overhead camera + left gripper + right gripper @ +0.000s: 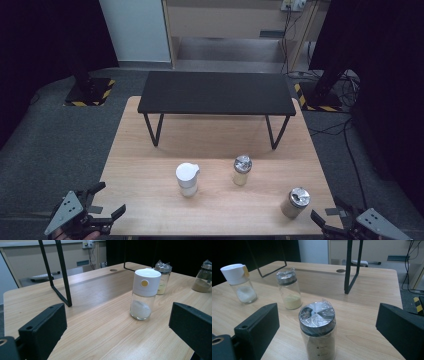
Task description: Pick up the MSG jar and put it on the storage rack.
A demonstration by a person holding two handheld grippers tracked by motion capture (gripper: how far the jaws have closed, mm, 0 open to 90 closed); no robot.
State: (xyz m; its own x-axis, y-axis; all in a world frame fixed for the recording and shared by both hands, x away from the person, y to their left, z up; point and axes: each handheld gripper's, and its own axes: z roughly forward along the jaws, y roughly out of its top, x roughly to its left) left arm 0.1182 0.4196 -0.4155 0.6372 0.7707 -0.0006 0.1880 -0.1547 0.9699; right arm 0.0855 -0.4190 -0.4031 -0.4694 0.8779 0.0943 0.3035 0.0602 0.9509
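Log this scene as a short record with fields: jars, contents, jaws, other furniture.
white-capped jar: clear glass, white powder, middle of the table
middle jar: silver lid under plastic film, yellowish powder
right jar: silver lid under film, tan powder, nearest the right gripper
left gripper: jaws open, nothing between them, at the near left edge
right gripper jaws: open, not touching the jar
black stand: far half of the table

three jars [241, 170], two grippers [102, 210]
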